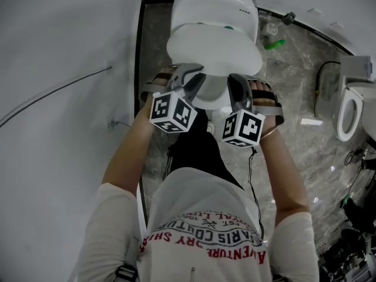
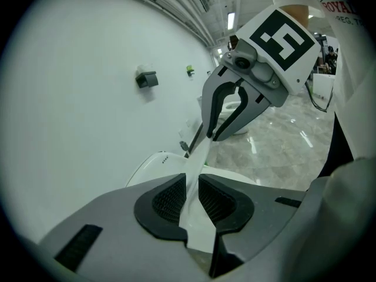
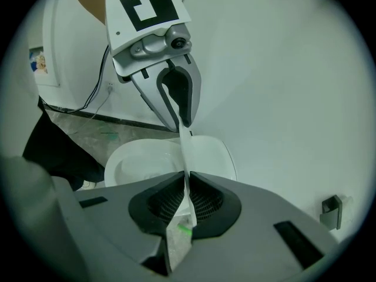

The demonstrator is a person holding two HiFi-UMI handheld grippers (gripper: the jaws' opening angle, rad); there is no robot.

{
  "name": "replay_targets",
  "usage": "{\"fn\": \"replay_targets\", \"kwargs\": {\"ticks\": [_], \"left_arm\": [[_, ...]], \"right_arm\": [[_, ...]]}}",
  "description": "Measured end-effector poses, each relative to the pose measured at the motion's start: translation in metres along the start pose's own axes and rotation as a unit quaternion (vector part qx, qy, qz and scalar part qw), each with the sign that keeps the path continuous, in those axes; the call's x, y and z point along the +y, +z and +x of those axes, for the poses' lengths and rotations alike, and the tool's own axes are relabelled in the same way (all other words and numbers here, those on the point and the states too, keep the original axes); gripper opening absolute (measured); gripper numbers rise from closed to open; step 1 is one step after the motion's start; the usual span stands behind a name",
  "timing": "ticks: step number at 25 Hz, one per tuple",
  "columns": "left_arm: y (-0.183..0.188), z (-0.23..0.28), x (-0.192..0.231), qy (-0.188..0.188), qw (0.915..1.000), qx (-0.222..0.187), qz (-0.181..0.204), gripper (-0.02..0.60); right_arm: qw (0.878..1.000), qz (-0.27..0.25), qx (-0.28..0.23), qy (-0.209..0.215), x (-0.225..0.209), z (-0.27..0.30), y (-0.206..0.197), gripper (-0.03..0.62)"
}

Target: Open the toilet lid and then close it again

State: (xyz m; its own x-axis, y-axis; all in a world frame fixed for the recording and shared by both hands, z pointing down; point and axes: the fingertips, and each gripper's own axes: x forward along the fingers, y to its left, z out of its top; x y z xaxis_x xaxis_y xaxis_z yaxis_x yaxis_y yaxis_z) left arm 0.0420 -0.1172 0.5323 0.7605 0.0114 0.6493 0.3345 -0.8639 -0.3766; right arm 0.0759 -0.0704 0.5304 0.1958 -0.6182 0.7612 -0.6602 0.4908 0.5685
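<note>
In the head view the white toilet lid (image 1: 214, 51) stands part-way over the bowl (image 1: 210, 96), tilted between upright and flat. My left gripper (image 1: 195, 78) holds the lid's front rim from the left, and my right gripper (image 1: 235, 82) holds it from the right. The left gripper view shows the left gripper (image 2: 192, 195) with its pads against the thin lid edge (image 2: 197, 157), and the right gripper (image 2: 214, 135) clamped further along. Looking along the right gripper (image 3: 188, 195), the same edge (image 3: 187, 151) runs between its pads to the left gripper (image 3: 183, 122), above the open seat (image 3: 141, 160).
A white wall (image 1: 59, 128) with a thin cable (image 1: 53, 96) runs close along the left. A grey marble floor (image 1: 299, 98) spreads to the right, with a green bottle (image 1: 274, 44) near the toilet and a second toilet (image 1: 349, 113) at the right edge.
</note>
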Motion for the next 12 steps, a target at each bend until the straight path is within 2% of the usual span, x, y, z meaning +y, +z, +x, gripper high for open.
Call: {"fn": "replay_targets", "kwargs": {"ticks": [12], "left_arm": [[-0.02, 0.001, -0.054, -0.02, 0.9993, 0.011, -0.03, 0.087]], "right_arm": [[0.999, -0.019, -0.003, 0.044, 0.058, 0.0, -0.012, 0.034]]}}
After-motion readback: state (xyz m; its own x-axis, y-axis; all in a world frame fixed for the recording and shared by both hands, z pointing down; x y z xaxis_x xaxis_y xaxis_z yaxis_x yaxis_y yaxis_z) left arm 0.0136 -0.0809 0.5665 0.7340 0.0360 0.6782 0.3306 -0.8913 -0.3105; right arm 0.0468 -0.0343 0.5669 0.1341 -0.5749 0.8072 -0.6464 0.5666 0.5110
